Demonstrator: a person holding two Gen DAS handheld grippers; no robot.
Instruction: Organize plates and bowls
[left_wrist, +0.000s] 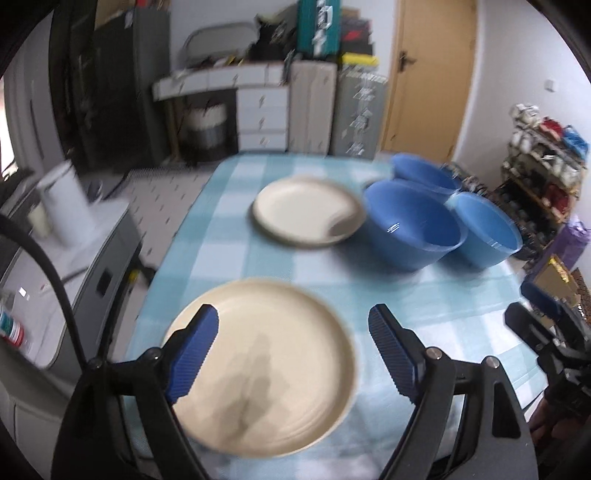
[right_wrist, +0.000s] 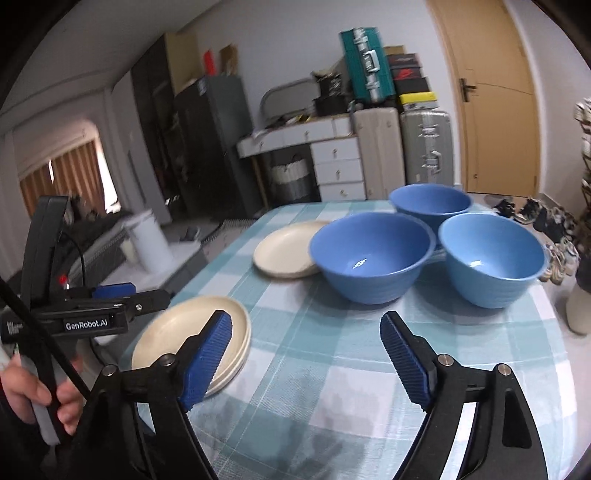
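The worktop (right_wrist: 332, 369) under its checked cloth carries three blue bowls (right_wrist: 373, 254) at the far right, touching. A lone cream plate (right_wrist: 284, 254) sits beside them, and a plate stack (right_wrist: 192, 332) lies near me at left. My left gripper (left_wrist: 291, 354) and right gripper (right_wrist: 306, 354) stand with jaws wide, empty. I'd judge the lone plate goes next: approach low, pinch its rim.

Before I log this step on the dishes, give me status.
Both hand-held grippers open, empty: left, right. Near cream plates stacked, far plate alone, three blue bowls clustered unstacked. Nothing in the way.
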